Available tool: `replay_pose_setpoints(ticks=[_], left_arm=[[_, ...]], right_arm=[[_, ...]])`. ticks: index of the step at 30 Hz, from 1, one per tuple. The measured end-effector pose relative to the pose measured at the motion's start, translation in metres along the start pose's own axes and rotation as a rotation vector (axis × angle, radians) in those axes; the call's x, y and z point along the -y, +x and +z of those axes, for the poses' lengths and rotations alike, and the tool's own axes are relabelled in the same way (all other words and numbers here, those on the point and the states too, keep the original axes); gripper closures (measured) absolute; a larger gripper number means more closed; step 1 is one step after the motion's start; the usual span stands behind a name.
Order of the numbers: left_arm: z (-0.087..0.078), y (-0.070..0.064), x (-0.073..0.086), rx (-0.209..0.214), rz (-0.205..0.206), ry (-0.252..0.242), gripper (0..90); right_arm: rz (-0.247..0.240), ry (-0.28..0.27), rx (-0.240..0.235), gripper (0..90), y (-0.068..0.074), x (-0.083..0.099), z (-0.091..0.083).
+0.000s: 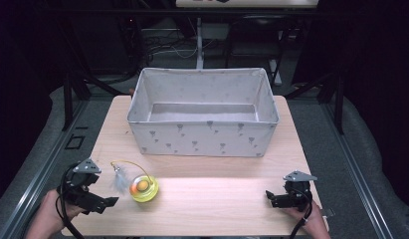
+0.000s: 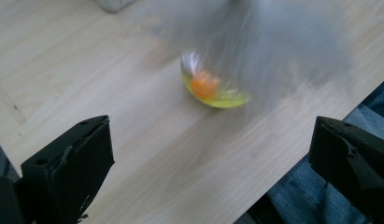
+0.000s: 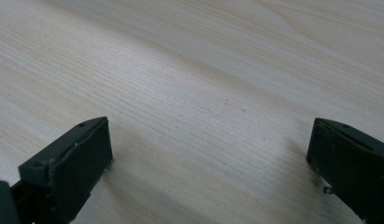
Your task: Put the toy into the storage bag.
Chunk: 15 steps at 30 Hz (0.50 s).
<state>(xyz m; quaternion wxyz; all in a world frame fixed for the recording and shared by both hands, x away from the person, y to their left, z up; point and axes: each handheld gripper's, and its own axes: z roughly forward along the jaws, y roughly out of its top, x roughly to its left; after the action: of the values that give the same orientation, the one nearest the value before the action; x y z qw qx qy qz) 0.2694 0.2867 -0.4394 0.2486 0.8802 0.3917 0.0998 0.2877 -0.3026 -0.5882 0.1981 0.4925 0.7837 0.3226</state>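
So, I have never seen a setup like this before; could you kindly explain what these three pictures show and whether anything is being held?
Gladly. No robot arm here: a person holds a two-jaw tool in each hand. The high view looks down from above the person's side of a wooden table. It shows the left gripper and the right gripper near the front edge. The other two pictures come from cameras riding on the grippers, looking along their black jaws. On the table stand a grey fabric box, open on top, and a small yellow-green toy with an orange ball inside and a feather on a wire; it looks blurred in the left gripper view. Both pairs of jaws stand wide apart, and nothing is held.
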Motion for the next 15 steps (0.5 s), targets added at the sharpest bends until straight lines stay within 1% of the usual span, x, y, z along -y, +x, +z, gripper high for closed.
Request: replay_pose_setpoints(ticks=[2, 3, 4, 5, 10, 15], left_arm=[[-0.004, -0.001, -0.009, 0.002, 0.021, -0.001, 0.0], [-0.007, -0.001, -0.016, -0.005, 0.039, 0.008, 0.0], [-0.007, -0.001, -0.016, -0.005, 0.039, 0.008, 0.0], [-0.010, -0.001, -0.022, -0.010, 0.051, 0.010, 0.0], [-0.017, -0.003, -0.037, -0.020, 0.088, 0.011, 0.0], [-0.024, -0.008, -0.057, -0.017, 0.143, 0.016, 0.2]], right_arm=[[0.001, 0.001, 0.000, 0.0, 0.000, 0.000, 0.000], [0.000, 0.000, 0.000, 0.0, 0.000, 0.000, 0.000], [0.000, 0.000, 0.000, 0.0, 0.000, 0.000, 0.000], [0.000, 0.000, 0.000, 0.0, 0.000, 0.000, 0.000], [0.000, 0.000, 0.000, 0.0, 0.000, 0.000, 0.000], [0.000, -0.001, -0.001, 0.0, 0.000, 0.000, 0.000]])
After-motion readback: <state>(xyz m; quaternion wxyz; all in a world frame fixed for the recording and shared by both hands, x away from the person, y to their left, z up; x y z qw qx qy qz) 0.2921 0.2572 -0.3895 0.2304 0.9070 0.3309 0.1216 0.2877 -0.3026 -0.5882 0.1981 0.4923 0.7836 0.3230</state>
